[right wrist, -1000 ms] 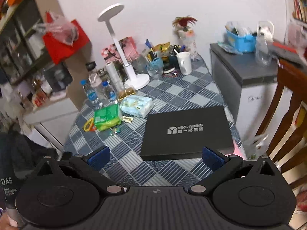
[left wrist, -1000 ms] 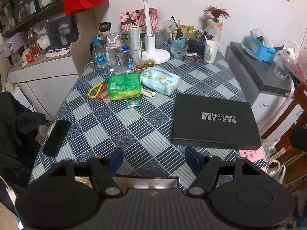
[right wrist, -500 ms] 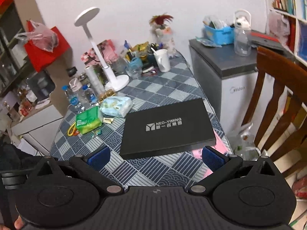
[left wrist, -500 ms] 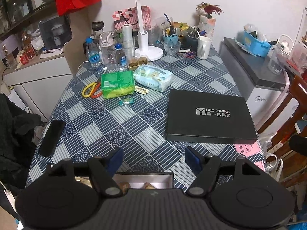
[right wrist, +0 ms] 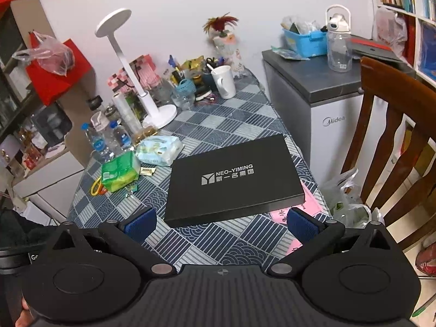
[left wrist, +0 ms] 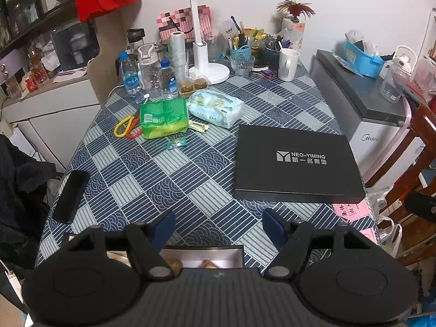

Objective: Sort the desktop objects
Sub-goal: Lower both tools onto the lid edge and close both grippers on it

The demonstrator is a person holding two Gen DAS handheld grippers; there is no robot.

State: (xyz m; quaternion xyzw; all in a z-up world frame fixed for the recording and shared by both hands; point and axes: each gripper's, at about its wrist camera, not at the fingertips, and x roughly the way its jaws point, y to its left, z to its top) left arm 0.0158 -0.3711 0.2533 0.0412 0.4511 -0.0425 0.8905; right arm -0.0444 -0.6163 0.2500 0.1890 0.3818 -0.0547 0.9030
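While both claws hung above the near edge of the counter (left wrist: 174, 163), the left claw (left wrist: 218, 224) stood spread with nothing between its blue pads, and the right claw (right wrist: 218, 222) was spread and empty too. The black box (left wrist: 295, 160) lay flat in the right middle of the left view, just beyond the right claw in the other view. A green packet (left wrist: 163, 117) and a pale tissue pack (left wrist: 215, 106) lay near each other at upper centre.
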